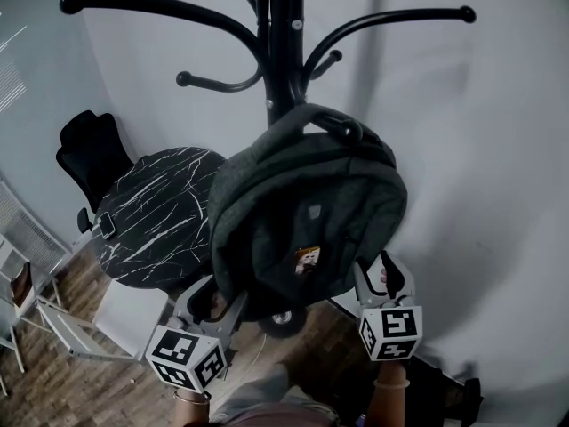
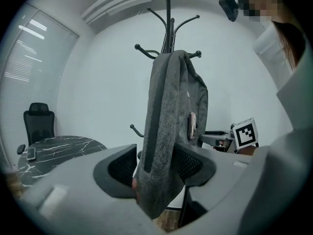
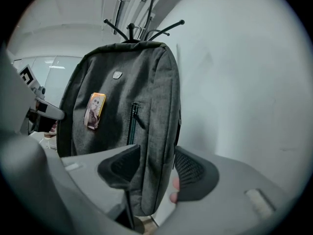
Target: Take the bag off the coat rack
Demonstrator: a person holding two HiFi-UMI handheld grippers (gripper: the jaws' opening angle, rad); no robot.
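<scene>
We see a grey backpack hanging in the middle of the head view, its top loop over a hook of the black coat rack, against a white wall. Our left gripper at the lower left and our right gripper at the lower right are both released at the bag's bottom corners; each gripper view shows jaws spread wide with the bag's lower edge between them, not clamped. A dark marble-patterned round table and a black chair sit at the left of the frame.
</scene>
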